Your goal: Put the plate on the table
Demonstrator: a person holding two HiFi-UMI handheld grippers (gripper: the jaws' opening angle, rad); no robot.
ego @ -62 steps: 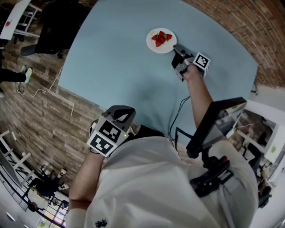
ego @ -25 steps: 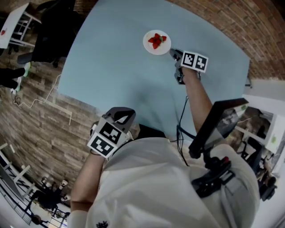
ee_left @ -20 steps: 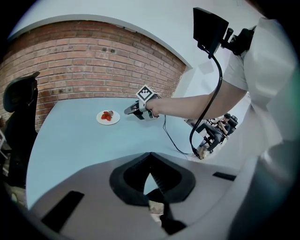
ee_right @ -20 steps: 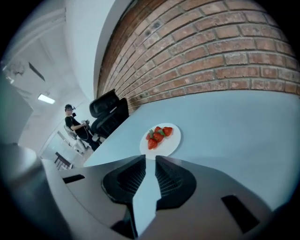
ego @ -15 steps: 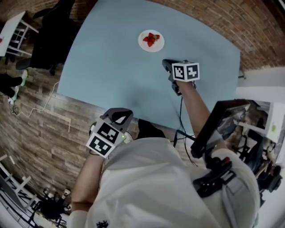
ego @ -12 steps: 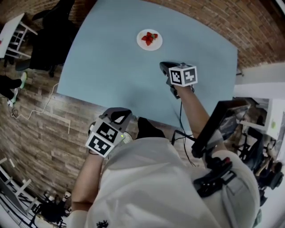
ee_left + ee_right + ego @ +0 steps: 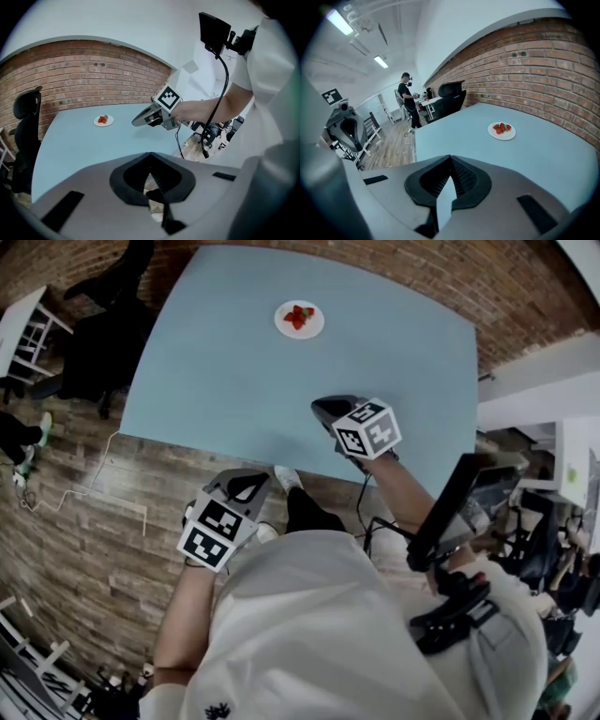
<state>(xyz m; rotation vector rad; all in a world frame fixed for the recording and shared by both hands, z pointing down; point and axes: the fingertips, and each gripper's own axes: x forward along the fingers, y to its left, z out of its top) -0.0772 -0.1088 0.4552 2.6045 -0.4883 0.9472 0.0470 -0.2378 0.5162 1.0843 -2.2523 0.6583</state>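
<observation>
Brick-walled room's [image 7: 543,56] blue table [image 7: 234,362] bears plate [image 7: 314,330]; left hand-held gripper [image 7: 150,159], right hand-held gripper [image 7: 450,161] seemingly closed.

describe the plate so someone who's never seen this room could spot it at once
Find the big light blue table beside the brick wall. Toward its far end sits a small round white plate holding red strawberries. It is the only thing lying on that table.

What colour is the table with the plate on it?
The table is light blue; the head view shows it best.
</observation>
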